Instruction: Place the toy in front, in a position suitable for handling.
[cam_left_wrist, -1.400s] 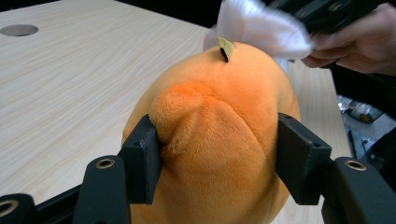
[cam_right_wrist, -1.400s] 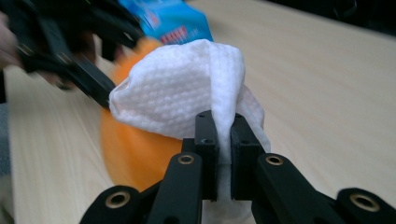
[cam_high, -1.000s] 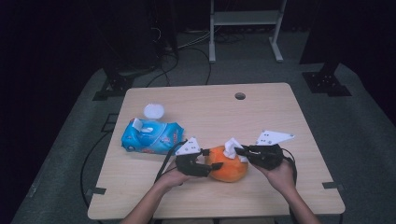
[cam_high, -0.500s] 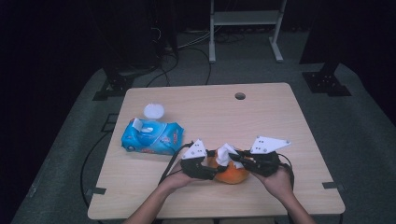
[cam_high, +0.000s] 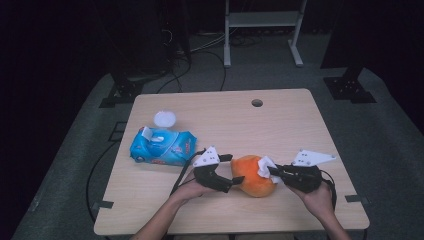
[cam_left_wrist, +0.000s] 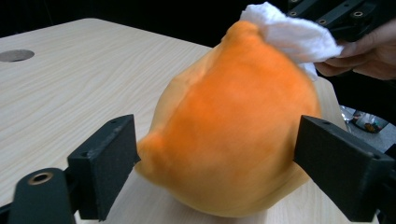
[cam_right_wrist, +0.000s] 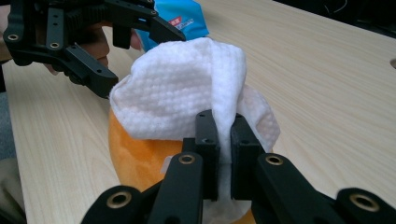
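Note:
An orange plush toy (cam_high: 250, 177) lies on the wooden table (cam_high: 300, 125), near its front edge. My left gripper (cam_high: 232, 169) reaches in from the left, one jaw on each side of the toy (cam_left_wrist: 233, 130). Its jaws have just been opening and now stand wide, the pads at the toy's flanks without squeezing it. My right gripper (cam_high: 274, 172) comes from the right, shut on a white wipe (cam_high: 264, 166). In the right gripper view the wipe (cam_right_wrist: 182, 93) drapes over the top of the toy (cam_right_wrist: 135, 158), pinched between the two pads (cam_right_wrist: 208, 135).
A blue pack of wipes (cam_high: 162, 146) lies at the table's left, with a small white round lid (cam_high: 164, 118) behind it. A cable hole (cam_high: 257, 103) sits near the far edge. Cables trail from both grippers toward the front edge.
The left gripper's jaws have spread wider around the toy. The right gripper has drawn the wipe to the right across the toy's top and sits a little nearer the front edge.

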